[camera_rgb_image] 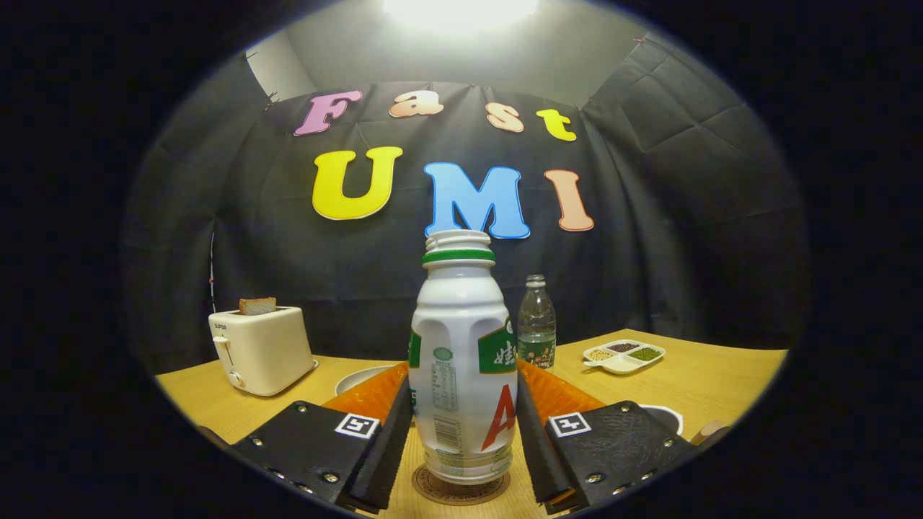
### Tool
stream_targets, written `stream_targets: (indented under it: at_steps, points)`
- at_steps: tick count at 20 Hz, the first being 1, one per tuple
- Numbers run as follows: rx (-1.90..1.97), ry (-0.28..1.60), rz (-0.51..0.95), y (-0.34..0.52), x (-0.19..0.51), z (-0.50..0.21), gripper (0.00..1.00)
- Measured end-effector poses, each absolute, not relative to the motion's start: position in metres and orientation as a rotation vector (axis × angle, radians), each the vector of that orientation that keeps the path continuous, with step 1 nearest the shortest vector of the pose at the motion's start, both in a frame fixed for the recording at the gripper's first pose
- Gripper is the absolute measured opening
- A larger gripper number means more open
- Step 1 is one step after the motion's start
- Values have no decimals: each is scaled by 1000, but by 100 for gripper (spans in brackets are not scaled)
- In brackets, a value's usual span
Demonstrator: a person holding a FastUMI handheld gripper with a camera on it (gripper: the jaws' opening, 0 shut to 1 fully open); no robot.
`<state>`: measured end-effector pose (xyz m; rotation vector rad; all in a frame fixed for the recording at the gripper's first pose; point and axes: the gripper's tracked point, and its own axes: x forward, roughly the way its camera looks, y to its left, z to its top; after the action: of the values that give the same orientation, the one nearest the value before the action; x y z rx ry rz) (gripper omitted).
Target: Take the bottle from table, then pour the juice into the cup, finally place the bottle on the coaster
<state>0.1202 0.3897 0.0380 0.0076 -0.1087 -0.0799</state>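
Gripper (464,432) pinching bottle (461,360), on coaster (461,489)

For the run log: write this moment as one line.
gripper: fingers against both sides of bottle | bottle: upright, uncapped, standing on coaster | beyond: toaster, water bottle

Mount: the camera rides on the tool (464,425), just behind its two fingers.
Facing: forward along the fingers, level, toward the booth's cloth wall (649,238).
Height: low, close above the table (692,382).
Nearness: very near the bottle (461,360), which stands upright between the fingers with both touching its sides.
Reach: the fisheye also takes in the toaster (261,347), the water bottle (536,322) and the divided dish (624,356) beyond.
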Motion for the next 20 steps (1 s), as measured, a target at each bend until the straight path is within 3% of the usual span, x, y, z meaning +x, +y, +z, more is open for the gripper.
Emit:
stream_targets:
  at_steps: [20]
  points:
    - [-44,-21,-55,401,136,-1,71]
